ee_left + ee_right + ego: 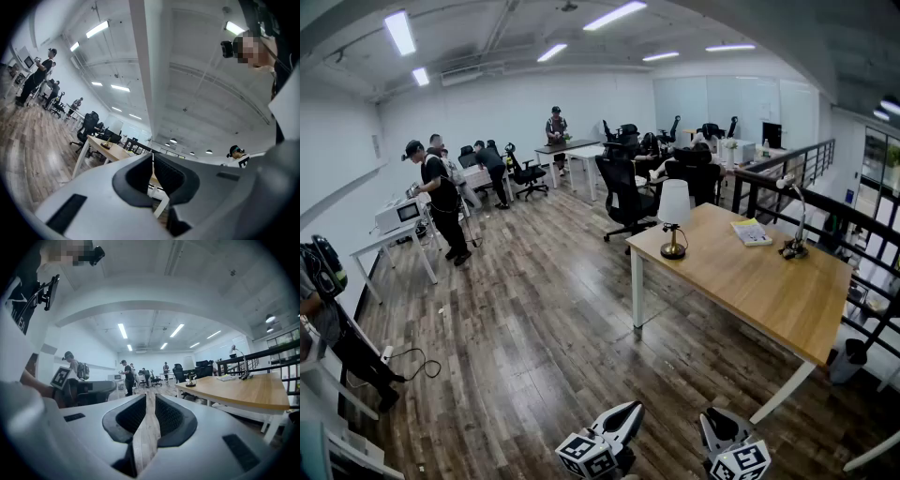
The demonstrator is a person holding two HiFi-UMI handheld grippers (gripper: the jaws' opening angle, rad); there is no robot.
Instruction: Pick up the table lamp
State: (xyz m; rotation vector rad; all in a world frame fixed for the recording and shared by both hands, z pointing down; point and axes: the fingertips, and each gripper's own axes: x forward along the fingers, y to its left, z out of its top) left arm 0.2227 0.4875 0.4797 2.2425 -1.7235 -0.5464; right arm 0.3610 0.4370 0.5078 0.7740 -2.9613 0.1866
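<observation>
left tool [630,411] and right tool [710,422] both pinched narrow, well apart from the table lamp [674,217].

Noted at right: white-legged wooden table [769,291] on plank floor [534,347], yellow booklet [752,232] lying near its far edge. Behind it, black office chairs [623,192] and black railing [811,157]. At left wall, standing person in black [442,202] beside white side table [375,244]. Overhead, lit ceiling light strips [399,31].
</observation>
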